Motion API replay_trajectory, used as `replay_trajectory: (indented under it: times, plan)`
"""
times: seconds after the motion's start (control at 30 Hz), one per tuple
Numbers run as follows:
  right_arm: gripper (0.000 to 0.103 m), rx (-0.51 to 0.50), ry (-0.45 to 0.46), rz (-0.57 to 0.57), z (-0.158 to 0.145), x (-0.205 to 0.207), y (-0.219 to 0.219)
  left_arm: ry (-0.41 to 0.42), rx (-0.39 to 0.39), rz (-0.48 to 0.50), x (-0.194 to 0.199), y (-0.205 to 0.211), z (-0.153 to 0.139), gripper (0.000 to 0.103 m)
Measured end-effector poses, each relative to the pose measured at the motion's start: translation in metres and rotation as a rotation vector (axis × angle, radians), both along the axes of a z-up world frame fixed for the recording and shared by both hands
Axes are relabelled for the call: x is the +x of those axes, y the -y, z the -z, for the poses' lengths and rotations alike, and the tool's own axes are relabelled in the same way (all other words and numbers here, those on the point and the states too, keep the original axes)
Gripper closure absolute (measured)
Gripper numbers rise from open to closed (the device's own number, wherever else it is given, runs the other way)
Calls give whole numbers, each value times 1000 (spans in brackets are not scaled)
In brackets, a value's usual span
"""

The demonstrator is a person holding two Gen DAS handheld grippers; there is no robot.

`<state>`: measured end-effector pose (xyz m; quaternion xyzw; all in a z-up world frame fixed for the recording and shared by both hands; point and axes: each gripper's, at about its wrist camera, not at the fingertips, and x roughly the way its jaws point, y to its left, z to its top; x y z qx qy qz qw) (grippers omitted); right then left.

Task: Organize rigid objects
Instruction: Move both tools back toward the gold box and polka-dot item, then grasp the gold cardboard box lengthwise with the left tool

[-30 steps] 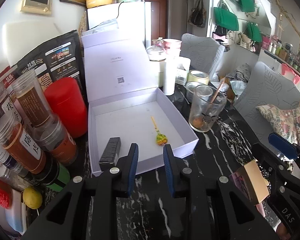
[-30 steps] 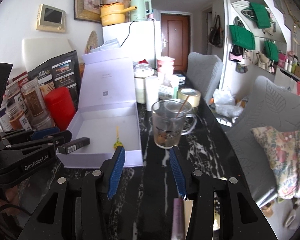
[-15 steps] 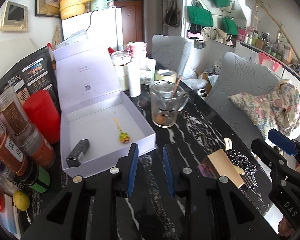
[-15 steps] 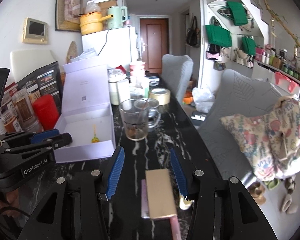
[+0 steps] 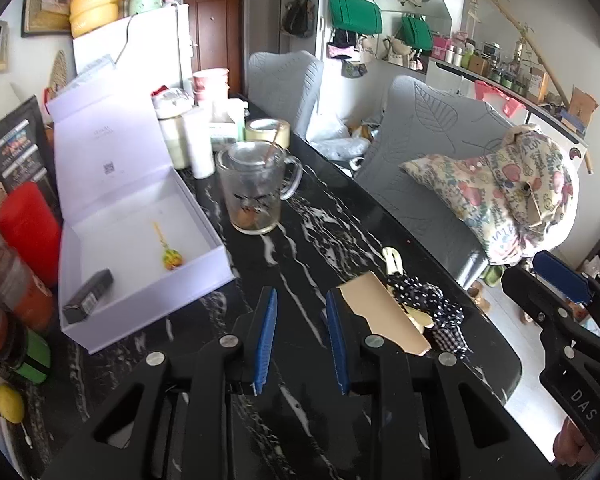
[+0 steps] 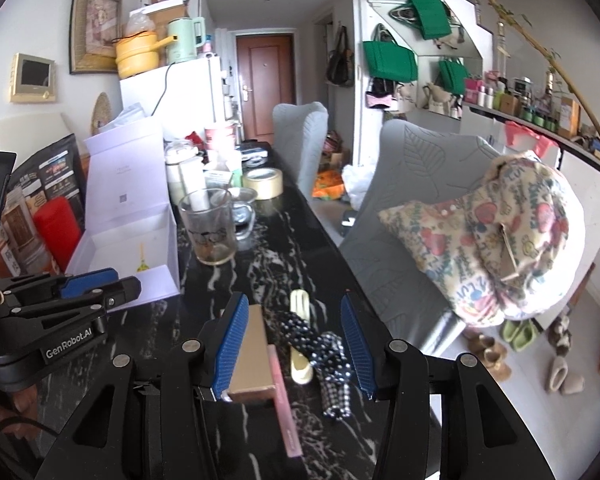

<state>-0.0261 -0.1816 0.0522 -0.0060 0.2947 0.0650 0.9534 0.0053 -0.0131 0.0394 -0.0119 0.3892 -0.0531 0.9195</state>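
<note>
White box (image 5: pixel 132 216) lies open on the desk's (image 5: pixel 340 224) left side, lid upright; black case (image 5: pixel 88 296) in its near corner, small spoon (image 5: pixel 168 252) mid-floor, remainder bare. Tan box (image 6: pixel 252 344), pink stick (image 6: pixel 284 392) and dotted cloth (image 6: pixel 324 352) near desk's right edge, between right gripper's (image 6: pixel 296 344) open jaws, untouched. Left gripper (image 5: pixel 300 336) jaws nearly closed, empty.

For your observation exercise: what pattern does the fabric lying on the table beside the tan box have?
Black fabric with white polka dots, checked at one end; clearest in the right wrist view.
</note>
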Motion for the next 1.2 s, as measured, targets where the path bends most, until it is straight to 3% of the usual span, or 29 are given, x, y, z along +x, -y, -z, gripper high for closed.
replay_trajectory:
  times: [0.27,0.43,0.47,0.5,0.53,1.2]
  plan:
    - [55,14,-38,46,16,0,24,-74,-30,43,10,18,19,78]
    - [55,26,-73,74,28,4,35,-99,3,49,15,31,28,76]
    - [55,28,-78,79,30,5,37,-103,20,46,15,34,30,70]
    - [55,29,-82,83,31,6,39,-107,35,43,16,36,32,40]
    - [55,31,-86,87,32,7,41,-111,37,44,17,37,34,0]
    - [55,52,-136,109,50,20,60,-199,55,71,33,59,58,0]
